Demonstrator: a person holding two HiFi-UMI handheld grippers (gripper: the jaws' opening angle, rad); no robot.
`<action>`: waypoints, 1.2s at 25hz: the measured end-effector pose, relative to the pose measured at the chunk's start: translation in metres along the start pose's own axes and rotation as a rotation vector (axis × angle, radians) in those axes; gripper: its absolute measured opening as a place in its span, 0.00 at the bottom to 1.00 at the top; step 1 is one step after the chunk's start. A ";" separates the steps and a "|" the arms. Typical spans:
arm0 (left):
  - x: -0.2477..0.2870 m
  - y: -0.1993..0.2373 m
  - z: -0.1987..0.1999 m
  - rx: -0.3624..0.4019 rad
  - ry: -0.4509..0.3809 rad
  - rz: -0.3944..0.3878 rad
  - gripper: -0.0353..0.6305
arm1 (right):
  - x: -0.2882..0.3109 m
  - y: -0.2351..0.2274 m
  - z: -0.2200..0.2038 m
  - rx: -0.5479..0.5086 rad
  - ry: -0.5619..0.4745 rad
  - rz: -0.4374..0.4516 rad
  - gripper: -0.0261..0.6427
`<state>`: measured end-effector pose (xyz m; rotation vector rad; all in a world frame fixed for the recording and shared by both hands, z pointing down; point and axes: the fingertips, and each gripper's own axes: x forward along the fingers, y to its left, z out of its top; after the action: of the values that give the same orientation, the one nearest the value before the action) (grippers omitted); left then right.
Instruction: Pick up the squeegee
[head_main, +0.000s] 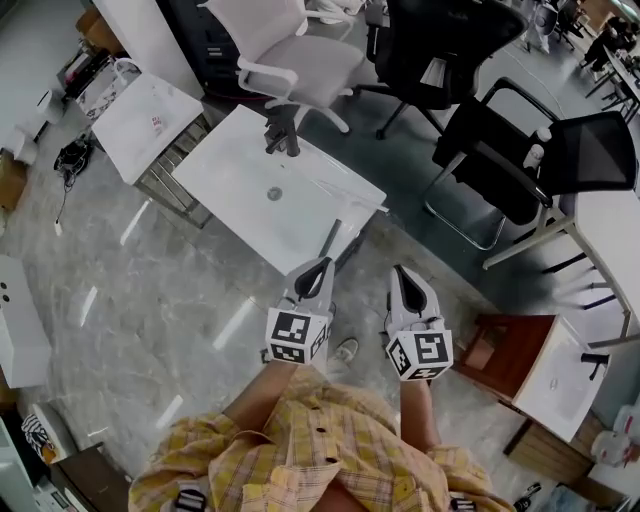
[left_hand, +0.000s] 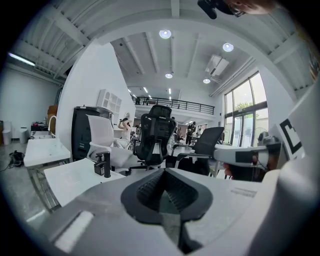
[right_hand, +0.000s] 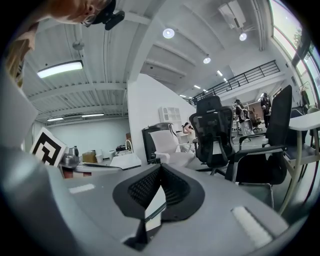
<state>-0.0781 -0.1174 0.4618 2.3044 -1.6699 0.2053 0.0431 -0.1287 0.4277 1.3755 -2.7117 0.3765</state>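
On the far side of the surface (head_main: 300, 205) stands the squeegee (head_main: 284, 130); left gripper (head_main: 321, 264) and right gripper (head_main: 402, 271), fingers clenched and empty, should approach, then open.

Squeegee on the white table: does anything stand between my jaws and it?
Nothing visible does. The squeegee stands alone near the far end of the white table, and only flat tabletop lies between it and the left gripper and right gripper. Both hang shut by the table's near corner. The chairs stand beyond the table.
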 end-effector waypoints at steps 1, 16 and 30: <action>0.006 0.002 -0.003 -0.001 0.010 -0.003 0.05 | 0.005 -0.003 -0.003 0.004 0.004 -0.006 0.03; 0.105 0.051 -0.051 -0.016 0.191 -0.030 0.05 | 0.072 -0.038 -0.039 0.056 0.087 -0.109 0.04; 0.183 0.078 -0.096 -0.018 0.321 -0.043 0.05 | 0.111 -0.067 -0.077 0.104 0.152 -0.166 0.04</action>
<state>-0.0889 -0.2758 0.6152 2.1545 -1.4544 0.5185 0.0282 -0.2340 0.5346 1.5172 -2.4675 0.5892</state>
